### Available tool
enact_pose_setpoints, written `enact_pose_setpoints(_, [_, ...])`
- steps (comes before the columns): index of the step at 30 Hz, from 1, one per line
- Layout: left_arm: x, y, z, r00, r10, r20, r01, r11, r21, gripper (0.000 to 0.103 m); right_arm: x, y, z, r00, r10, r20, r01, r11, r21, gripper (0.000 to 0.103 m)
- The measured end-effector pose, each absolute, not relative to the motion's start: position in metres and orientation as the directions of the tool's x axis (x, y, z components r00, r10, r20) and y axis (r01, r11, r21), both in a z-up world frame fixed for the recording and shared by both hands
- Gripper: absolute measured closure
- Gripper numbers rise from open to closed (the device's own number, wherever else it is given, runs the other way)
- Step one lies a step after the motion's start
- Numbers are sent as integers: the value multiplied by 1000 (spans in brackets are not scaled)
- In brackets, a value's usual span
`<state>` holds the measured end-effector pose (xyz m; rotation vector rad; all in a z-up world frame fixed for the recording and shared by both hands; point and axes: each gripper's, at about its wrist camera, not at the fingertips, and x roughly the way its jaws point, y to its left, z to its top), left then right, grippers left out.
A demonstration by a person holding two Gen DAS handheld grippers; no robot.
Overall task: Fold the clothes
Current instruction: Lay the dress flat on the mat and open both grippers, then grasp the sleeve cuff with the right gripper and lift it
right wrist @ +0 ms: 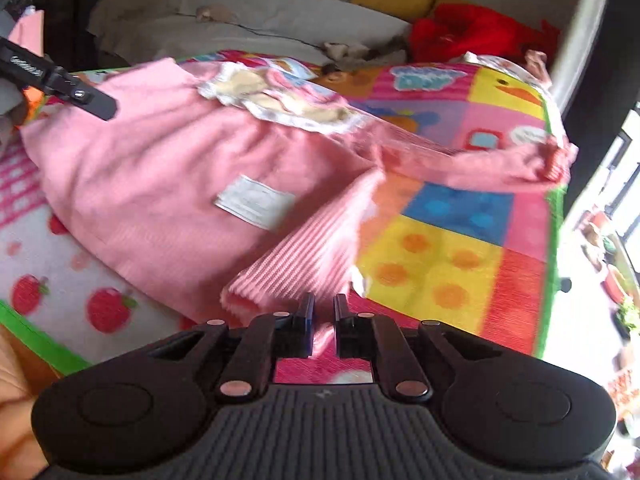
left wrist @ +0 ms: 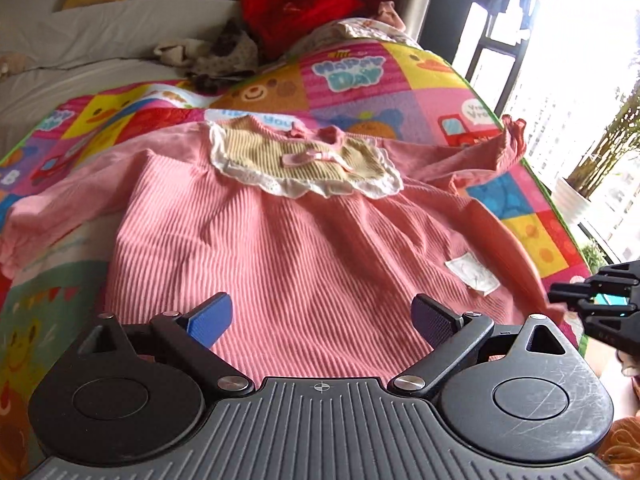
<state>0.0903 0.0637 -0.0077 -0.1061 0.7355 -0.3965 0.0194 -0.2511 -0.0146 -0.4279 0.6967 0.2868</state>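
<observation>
1. Left wrist view: The pink dress (left wrist: 304, 248) lies flat on the colourful mat (left wrist: 400, 80), collar away from the camera and both sleeves spread out. The left gripper (left wrist: 322, 320) hovers over the hem with its jaws wide apart and nothing between them. The right gripper (left wrist: 592, 304) shows at the right edge, beside the side of the dress.

2. Right wrist view: The right gripper (right wrist: 322, 320) has its jaws almost together, and a pink fold of the dress (right wrist: 160, 184) runs into the narrow gap. It seems to pinch the bottom corner of the skirt, but the picture is blurred there. The left gripper (right wrist: 72, 88) is at the far side.

3. Risk: The pinch looks thin, so I think the ribbed cloth can slip out when the fold is made. If only the top layer is caught, the fold would be uneven. With the left side not held, the whole dress may slide over the mat.
</observation>
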Motion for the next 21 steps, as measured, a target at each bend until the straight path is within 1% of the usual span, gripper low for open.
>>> enact_pose_setpoints(1, [90, 67, -11, 668, -382, -638, 305, 923, -233, 4, 17, -264, -13, 744, 57, -666, -342, 889, -306, 94])
enact_pose_setpoints(3, [90, 73, -16, 666, -376, -644, 292, 926, -239, 4, 12, -289, -4, 765, -6, -645, -250, 919, -305, 94])
enact_pose_setpoints(4, [90, 75, -15, 665, -376, -645, 290, 926, -242, 4, 10, -296, 2, 773, -6, -634, -226, 932, -284, 93])
enact_pose_setpoints(6, [91, 78, -13, 664, -378, -645, 288, 925, -246, 4, 9, -299, 17, 797, 25, -603, -206, 951, -232, 90])
enact_pose_setpoints(8, [94, 74, -4, 671, -393, -629, 310, 919, -244, 4, 17, -294, 34, 802, 119, -586, -247, 959, -142, 86])
enact_pose_setpoints(9, [96, 71, 1, 674, -400, -621, 320, 916, -243, 4, 27, -288, 41, 801, 159, -578, -269, 957, -110, 74])
enact_pose_setpoints(10, [99, 68, 5, 679, -406, -611, 329, 913, -241, 4, 37, -281, 48, 799, 197, -569, -291, 953, -79, 57])
enact_pose_setpoints(12, [108, 61, 10, 690, -413, -594, 338, 910, -240, 3, 69, -277, 60, 797, 229, -559, -281, 960, -8, 48])
enact_pose_setpoints(13, [113, 60, 8, 696, -408, -591, 329, 913, -242, 3, 89, -278, 64, 804, 217, -554, -247, 969, 21, 48])
enact_pose_setpoints(14, [118, 58, 5, 702, -402, -588, 319, 916, -244, 3, 111, -282, 68, 822, 172, -543, -186, 982, 30, 48])
enact_pose_setpoints(15, [123, 56, 3, 708, -396, -585, 310, 918, -246, 3, 129, -289, 70, 846, 95, -524, -105, 994, 11, 46])
enact_pose_setpoints(17, [131, 56, -4, 715, -384, -584, 285, 923, -258, 3, 164, -297, 68, 877, -90, -473, 49, 994, -97, 45])
enact_pose_setpoints(19, [137, 57, -11, 718, -382, -582, 268, 923, -276, 3, 198, -304, 63, 870, -256, -421, 188, 962, -197, 43])
enact_pose_setpoints(20, [139, 58, -14, 720, -380, -580, 257, 923, -286, 3, 215, -309, 57, 849, -319, -420, 240, 943, -232, 43])
enact_pose_setpoints(21, [141, 59, -17, 721, -379, -579, 250, 923, -293, 3, 230, -315, 49, 824, -346, -449, 258, 934, -245, 43])
